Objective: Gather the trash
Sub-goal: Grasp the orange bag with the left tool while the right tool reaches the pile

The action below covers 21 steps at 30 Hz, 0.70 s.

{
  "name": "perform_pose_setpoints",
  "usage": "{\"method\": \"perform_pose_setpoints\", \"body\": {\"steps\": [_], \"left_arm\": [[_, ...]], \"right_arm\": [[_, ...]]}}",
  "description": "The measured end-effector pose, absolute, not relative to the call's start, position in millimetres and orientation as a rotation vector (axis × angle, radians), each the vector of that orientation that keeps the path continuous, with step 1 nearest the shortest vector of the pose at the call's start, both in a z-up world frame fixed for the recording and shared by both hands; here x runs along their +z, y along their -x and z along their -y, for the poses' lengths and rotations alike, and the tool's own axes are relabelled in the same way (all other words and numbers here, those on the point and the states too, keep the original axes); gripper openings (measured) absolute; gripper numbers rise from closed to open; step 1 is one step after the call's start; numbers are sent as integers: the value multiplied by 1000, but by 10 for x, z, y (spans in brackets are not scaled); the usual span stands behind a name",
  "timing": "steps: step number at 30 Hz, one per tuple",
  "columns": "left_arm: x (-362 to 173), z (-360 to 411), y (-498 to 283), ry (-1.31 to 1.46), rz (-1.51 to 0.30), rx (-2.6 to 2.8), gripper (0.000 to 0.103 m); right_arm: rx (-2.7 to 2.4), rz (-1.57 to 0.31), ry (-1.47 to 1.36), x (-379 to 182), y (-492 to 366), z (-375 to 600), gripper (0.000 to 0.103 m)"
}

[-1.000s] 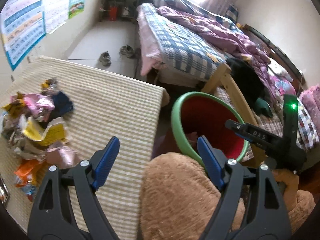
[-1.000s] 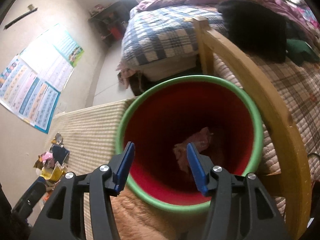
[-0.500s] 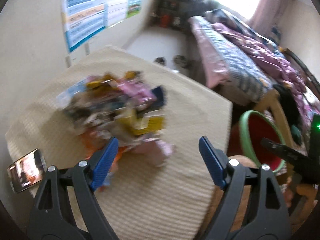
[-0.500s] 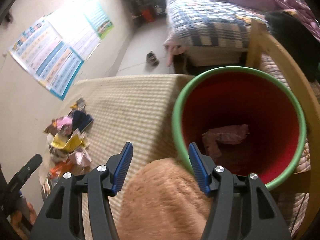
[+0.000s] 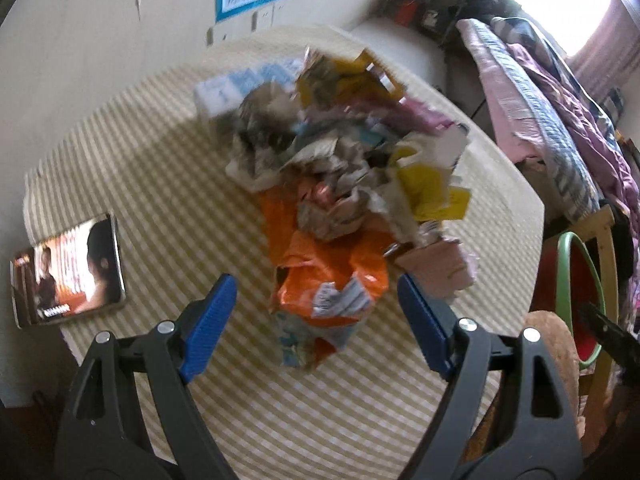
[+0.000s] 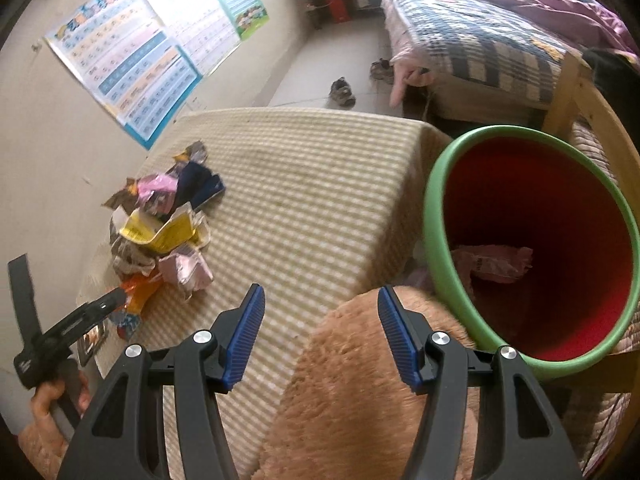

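A pile of crumpled wrappers [image 5: 344, 168] lies on the striped tablecloth [image 5: 160, 168]; it also shows in the right wrist view [image 6: 164, 232]. An orange wrapper [image 5: 328, 280] is the nearest piece. My left gripper [image 5: 316, 320] is open and empty, just above and in front of that orange wrapper. My right gripper [image 6: 320, 332] is open and empty over the table's near edge. The red bin with a green rim [image 6: 536, 240] stands right of the table and holds a pink wrapper [image 6: 492, 264]. The bin's rim shows in the left wrist view [image 5: 564, 272].
A phone [image 5: 68, 268] with a lit screen lies at the table's left edge. A brown plush sleeve [image 6: 376, 392] fills the foreground. A bed [image 6: 480, 40] and a wooden chair frame [image 6: 576, 92] stand behind the bin. Shoes [image 6: 344, 90] lie on the floor.
My left gripper swung left from the bin to the wrapper pile and came close above it. My right gripper drew back from over the bin toward the table edge. Both stayed open.
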<state>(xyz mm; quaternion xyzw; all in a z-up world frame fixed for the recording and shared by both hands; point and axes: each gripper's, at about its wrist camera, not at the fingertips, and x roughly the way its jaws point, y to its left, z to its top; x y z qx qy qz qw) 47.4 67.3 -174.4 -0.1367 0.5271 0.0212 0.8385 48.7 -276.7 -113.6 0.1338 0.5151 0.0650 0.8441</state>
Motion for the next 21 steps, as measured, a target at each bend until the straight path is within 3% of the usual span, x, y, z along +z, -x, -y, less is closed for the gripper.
{"method": "perform_pose_setpoints", "body": {"steps": [4, 6, 9, 18, 21], "left_arm": [[-1872, -718, -478, 355, -1147, 30, 80], [-1886, -732, -451, 383, -1146, 18, 59], [-1863, -734, -417, 384, -1133, 5, 50], [-1619, -611, -210, 291, -1109, -44, 46], [-1587, -538, -113, 241, -1109, -58, 46]], "right_arm": [[162, -1096, -265, -1148, -503, 2658, 57], [188, -1093, -259, -1128, -535, 2582, 57], [249, -1079, -236, -1070, -612, 2389, 57], [416, -1063, -174, -939, -1033, 1677, 58], [464, -1030, -127, -893, -1148, 1409, 62]]}}
